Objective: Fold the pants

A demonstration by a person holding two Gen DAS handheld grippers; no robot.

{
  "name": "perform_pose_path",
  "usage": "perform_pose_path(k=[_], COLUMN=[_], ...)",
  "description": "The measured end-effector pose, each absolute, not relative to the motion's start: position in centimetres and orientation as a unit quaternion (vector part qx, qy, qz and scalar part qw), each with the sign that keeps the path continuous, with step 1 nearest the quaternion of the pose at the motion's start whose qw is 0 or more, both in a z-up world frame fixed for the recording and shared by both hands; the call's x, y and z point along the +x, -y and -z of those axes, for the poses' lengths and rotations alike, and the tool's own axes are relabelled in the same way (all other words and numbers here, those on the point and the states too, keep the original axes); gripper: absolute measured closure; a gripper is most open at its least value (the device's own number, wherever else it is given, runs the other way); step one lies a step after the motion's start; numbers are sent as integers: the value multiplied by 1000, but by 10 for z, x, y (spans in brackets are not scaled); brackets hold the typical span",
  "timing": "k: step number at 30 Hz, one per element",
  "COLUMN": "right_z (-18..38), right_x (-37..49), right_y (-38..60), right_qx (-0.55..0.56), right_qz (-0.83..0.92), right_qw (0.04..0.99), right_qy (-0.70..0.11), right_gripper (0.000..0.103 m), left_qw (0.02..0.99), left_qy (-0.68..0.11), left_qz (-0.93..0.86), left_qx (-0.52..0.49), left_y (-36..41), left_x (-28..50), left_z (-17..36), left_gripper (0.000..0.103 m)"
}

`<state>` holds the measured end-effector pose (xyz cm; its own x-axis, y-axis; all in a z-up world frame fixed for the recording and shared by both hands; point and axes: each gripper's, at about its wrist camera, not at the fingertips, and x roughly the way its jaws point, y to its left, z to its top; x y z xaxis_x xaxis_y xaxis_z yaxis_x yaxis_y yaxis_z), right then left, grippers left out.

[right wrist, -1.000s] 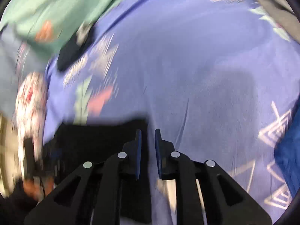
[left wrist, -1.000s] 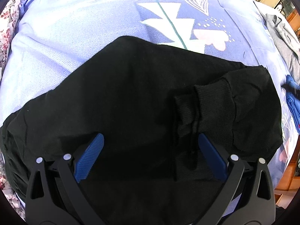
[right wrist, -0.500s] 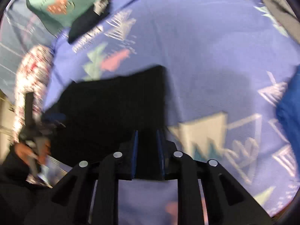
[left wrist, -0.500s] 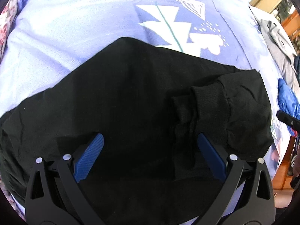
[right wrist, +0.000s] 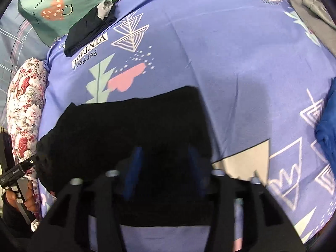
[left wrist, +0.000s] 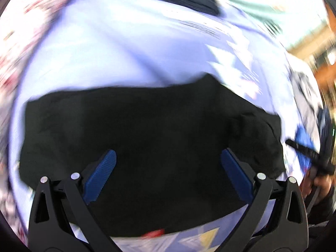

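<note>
Black pants [right wrist: 130, 130] folded, flat on bed [right wrist: 241, 63], near edge; left gripper [left wrist: 168, 163] spread above, right gripper [right wrist: 163, 163] spread too; risk: descending fingers snag top layer, undo fold

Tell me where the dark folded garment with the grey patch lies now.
In the right wrist view, the dark folded garment lies upper left, on the purple sheet beside the green sheet.

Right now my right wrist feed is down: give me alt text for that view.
The right gripper, fingers apart and blurred, sits over folded black pants lying on a purple printed bedsheet. Dark folded clothing lies far left, a blue garment at the right edge.
</note>
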<state>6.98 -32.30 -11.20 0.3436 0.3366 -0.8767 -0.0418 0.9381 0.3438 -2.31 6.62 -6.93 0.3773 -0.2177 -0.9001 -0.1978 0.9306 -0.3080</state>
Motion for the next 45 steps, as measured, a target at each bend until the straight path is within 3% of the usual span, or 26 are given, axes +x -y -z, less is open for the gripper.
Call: perform_pose_path(k=[8, 22, 25, 27, 29, 30, 36, 41, 45], right_z=[121, 130, 130, 131, 132, 133, 136, 135, 131], right_x=[81, 93, 92, 92, 92, 92, 92, 94, 91], right_y=[278, 258, 262, 263, 266, 267, 274, 283, 290], right_qx=[132, 139, 144, 146, 149, 155, 162, 175, 189], right_qz=[-139, -138, -136, -134, -131, -131, -129, -123, -122], right_qw=[797, 797, 798, 799, 799, 799, 801, 805, 809], right_qy=[-573, -571, -569, -568, -567, -566, -562, -554, -542], right_gripper=[50, 50, 50, 49, 49, 49, 49, 49, 49], left_qw=[791, 731, 737, 744, 756, 758, 802, 849, 850], left_qy=[-539, -542, -545, -562, -575, -575, -546, -502, -495], left_qz=[-89, -130, -143, -164, -158, -152, -97, 27, 139], left_qx=[-274, -393, -372, -322, -271, -267, -223, -165, -115], left_y=[-178, -222, -218, -211, -200, -198, -170, -106, -32], left_x=[-103, -114, -101, -92, -84, -82, -73, -52, -33], left_z=[59, 110, 110, 110, 106, 103, 43, -26, -51], left_gripper=[2, 14, 24, 39, 64, 67, 75, 75, 75])
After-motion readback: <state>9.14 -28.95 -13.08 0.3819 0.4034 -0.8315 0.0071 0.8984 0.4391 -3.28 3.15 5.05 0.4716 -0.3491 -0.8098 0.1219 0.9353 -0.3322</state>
